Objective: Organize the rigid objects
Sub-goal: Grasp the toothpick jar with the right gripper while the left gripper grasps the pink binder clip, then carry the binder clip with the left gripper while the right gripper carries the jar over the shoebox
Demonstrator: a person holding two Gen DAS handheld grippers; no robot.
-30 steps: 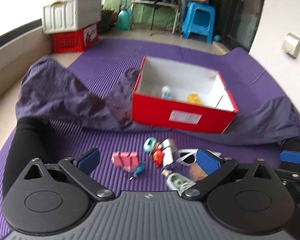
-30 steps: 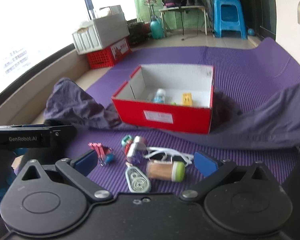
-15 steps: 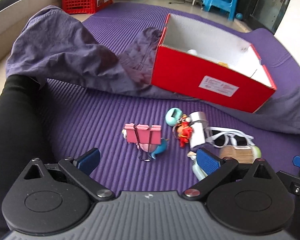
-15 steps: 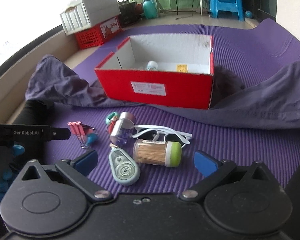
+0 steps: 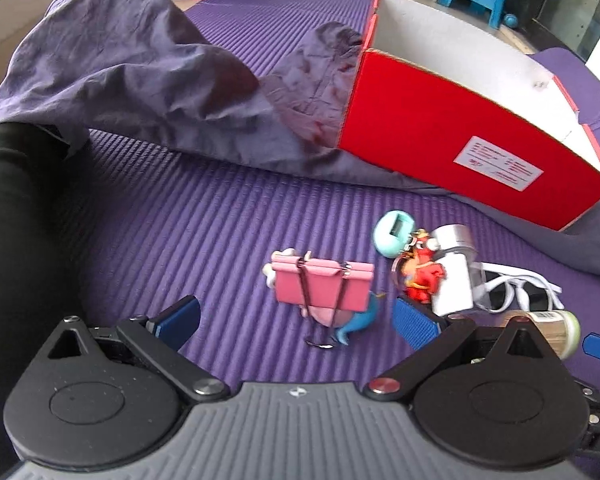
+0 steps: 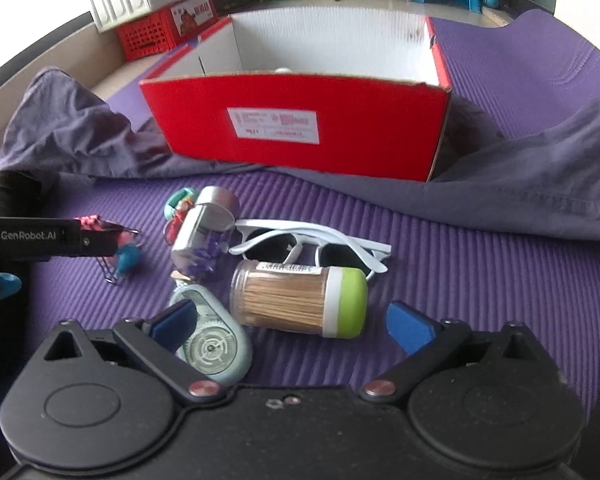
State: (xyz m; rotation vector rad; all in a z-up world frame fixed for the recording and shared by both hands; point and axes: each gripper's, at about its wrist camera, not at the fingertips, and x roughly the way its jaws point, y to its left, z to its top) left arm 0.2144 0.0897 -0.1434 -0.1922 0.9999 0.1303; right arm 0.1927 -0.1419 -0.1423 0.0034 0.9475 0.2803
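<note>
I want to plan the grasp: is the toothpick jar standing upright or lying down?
Lying down. The toothpick jar rests on its side on the purple mat, green cap pointing right.

Printed in white on the side of the black left gripper point(image 6: 48, 240), off to the left of the right jaws: "GenRobot.AI". White rectangular label point(image 6: 274, 125) on the near wall of the red cardboard box point(image 6: 380, 120), straight ahead beyond the jaws: red print, too blurred to read. Small label on the clear toothpick jar with green cap point(image 6: 300, 300), between the jaws: unreadable.
</note>
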